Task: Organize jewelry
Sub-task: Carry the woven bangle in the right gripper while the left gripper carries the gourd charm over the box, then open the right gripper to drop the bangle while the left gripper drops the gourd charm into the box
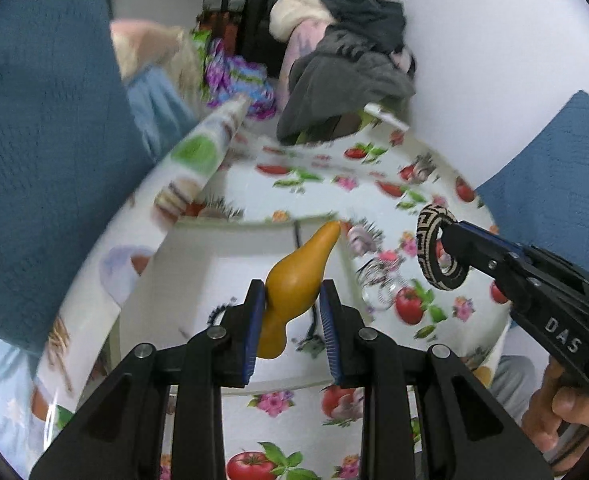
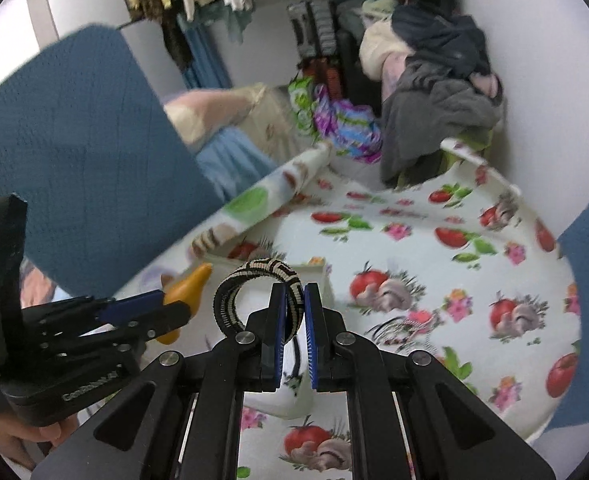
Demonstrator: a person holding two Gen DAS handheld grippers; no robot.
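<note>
Left wrist view shows left gripper (image 1: 292, 308) clamped on yellow pendant (image 1: 294, 280), right gripper (image 2: 294, 300) pinching woven bangle (image 2: 250, 276) above white box (image 1: 198, 280); neither stowed yet.

A fruit-print tablecloth (image 2: 434, 240) covers the table, bearing a white box (image 1: 198, 264) and loose jewelry (image 1: 378, 280).

bangle (image 2: 254, 280): woven, matt | yellow piece (image 1: 294, 280): smooth, satin | tablecloth (image 2: 434, 280): glossy plastic

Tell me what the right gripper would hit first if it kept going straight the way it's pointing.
Probably the white box just beyond the bangle the right gripper holds, then the fruit-print tablecloth. Depth is hard to judge here.
</note>
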